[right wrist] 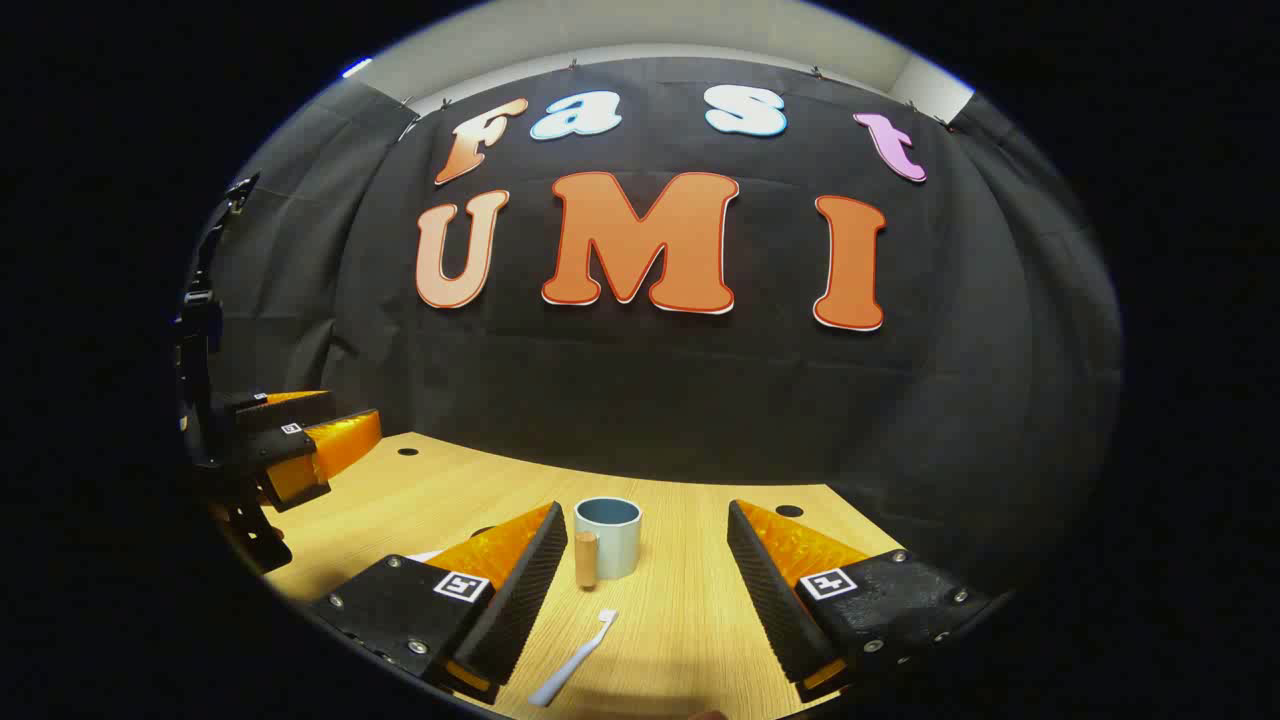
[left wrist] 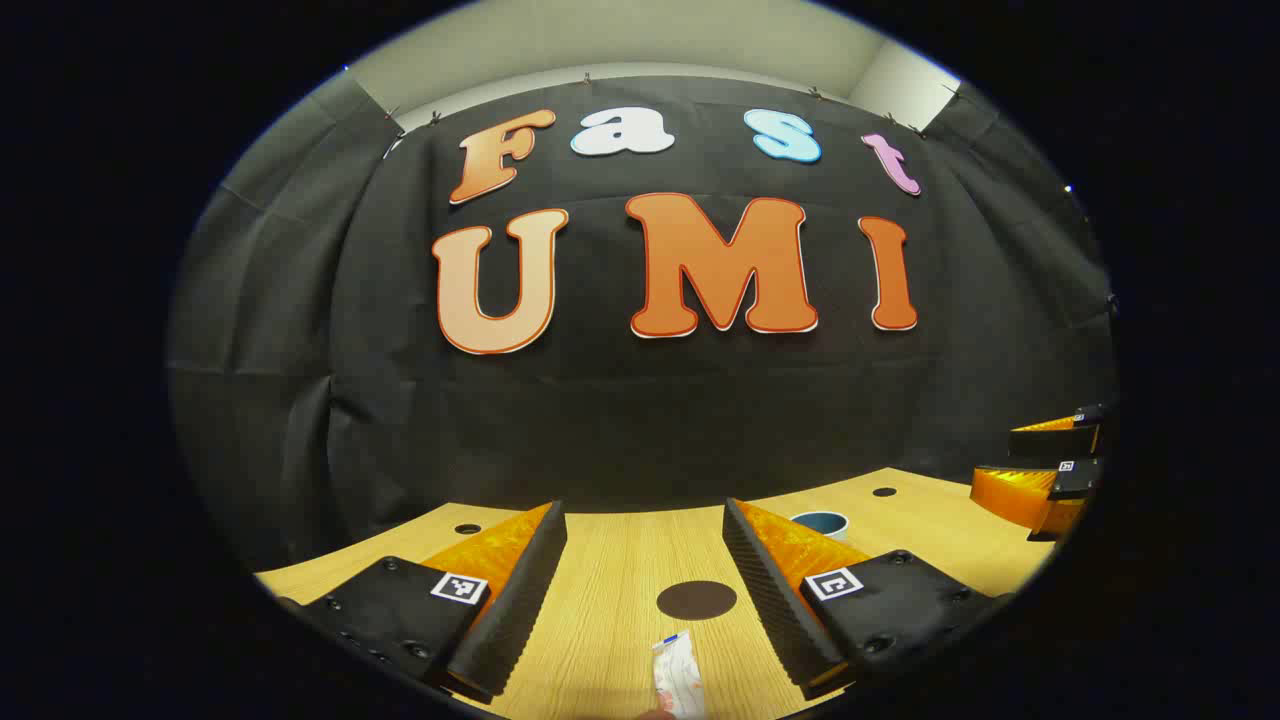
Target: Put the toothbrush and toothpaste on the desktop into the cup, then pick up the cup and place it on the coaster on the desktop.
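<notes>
In the left gripper view, the left gripper (left wrist: 640, 590) hangs just above the wooden desktop (left wrist: 610, 600) with its 2 fingers wide apart and nothing between them. The toothpaste (left wrist: 678, 682) lies flat on the wood, low between the fingers. A little past it sits the coaster (left wrist: 697, 599) — a dark round one. The cup (left wrist: 822, 523) peeks out behind one finger. The right gripper shows far off at the side.

In the right gripper view, the right gripper (right wrist: 640, 590) is open too and holds nothing. The toothbrush (right wrist: 573, 661) lies flat on the desktop, near 1 of the fingers. The cup (right wrist: 608, 537) stands upright farther back — it has a wooden handle (right wrist: 586, 560) on its side. The cup and the toothbrush are apart, not touching.
</notes>
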### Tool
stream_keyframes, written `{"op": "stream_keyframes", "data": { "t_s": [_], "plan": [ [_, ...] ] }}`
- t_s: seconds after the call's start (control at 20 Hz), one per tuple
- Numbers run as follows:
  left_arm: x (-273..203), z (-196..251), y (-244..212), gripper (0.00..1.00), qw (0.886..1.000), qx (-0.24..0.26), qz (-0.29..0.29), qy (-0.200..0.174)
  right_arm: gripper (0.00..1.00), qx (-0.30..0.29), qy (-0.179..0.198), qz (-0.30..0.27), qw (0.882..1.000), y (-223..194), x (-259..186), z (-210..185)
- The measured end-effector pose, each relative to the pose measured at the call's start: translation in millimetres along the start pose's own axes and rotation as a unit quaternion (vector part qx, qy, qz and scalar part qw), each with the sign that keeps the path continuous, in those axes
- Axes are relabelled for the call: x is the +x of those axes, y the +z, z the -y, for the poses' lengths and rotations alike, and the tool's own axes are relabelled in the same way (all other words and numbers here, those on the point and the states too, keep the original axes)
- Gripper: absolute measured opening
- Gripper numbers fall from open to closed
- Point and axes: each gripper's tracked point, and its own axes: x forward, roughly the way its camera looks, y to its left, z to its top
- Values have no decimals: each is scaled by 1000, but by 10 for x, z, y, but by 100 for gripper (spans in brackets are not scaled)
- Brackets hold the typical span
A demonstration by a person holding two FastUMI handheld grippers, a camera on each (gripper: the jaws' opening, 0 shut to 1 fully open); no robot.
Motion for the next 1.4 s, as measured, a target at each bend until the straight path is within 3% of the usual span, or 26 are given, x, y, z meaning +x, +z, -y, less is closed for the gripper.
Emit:
{"op": "stream_keyframes", "data": {
  "t_s": [0.35, 0.75, 1.05, 1.4],
  "plan": [
    [11, -102, 83, 100, 1000, -17, -16, -10, 97, -14, 14, 2, 1000, 155, -13, -92],
    [46, -200, -152, 99, 996, -35, -80, -10, 96, 9, 22, -75, 997, -170, 27, -166],
    [36, -76, -606, 100, 986, -31, -161, -29, 90, 28, 28, -164, 986, -635, 41, -278],
    [-50, 61, -1048, 99, 967, -21, -249, -53, 84, 7, 40, -238, 970, -1120, 20, -470]
  ]
}}
